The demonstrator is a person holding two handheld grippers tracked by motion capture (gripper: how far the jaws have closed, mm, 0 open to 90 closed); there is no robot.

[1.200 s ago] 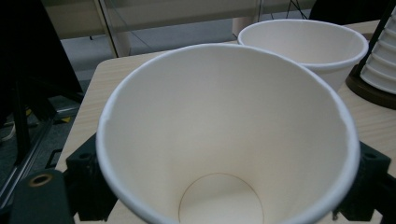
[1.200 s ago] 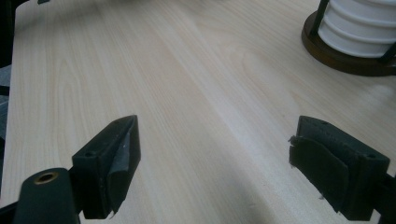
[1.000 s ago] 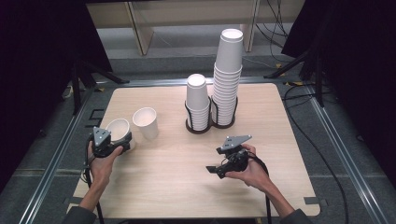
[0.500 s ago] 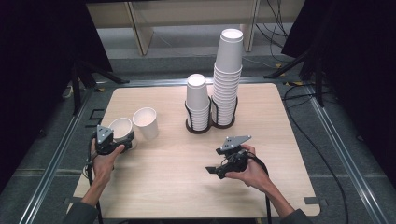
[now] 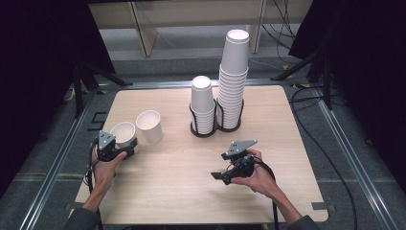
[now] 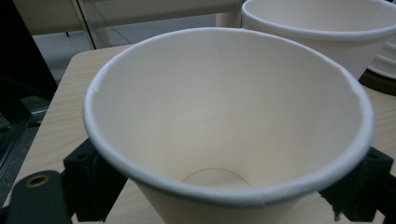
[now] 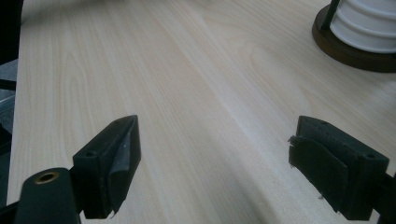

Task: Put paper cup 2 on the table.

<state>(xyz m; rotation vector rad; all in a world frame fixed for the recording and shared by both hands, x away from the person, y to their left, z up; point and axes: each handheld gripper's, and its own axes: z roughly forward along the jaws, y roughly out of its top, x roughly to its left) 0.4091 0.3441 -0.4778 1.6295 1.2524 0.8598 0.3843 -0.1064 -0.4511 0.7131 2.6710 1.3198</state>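
Observation:
A white paper cup (image 5: pixel 123 132) stands between the jaws of my left gripper (image 5: pixel 127 144) near the table's left edge. In the left gripper view the cup (image 6: pixel 224 116) has a black pad against each side of its lower wall, and its rim is kinked at both sides. The jaws have just been closing on it. A second loose cup (image 5: pixel 149 125) stands right beside it, also seen behind it (image 6: pixel 322 28). My right gripper (image 5: pixel 221 176) rests low over bare wood at the front centre, open with nothing between its fingers (image 7: pixel 112 168).
A dark wire holder (image 5: pixel 203 132) at the table's middle back carries a short stack of cups (image 5: pixel 202 98) and a tall stack (image 5: pixel 233 76); its base (image 7: pixel 345 51) lies ahead and right of my right gripper. The light wooden table (image 5: pixel 167 191) ends in metal rails.
My left gripper has shifted slightly with the cup between its jaws. The right gripper and the cup stacks have stayed put.

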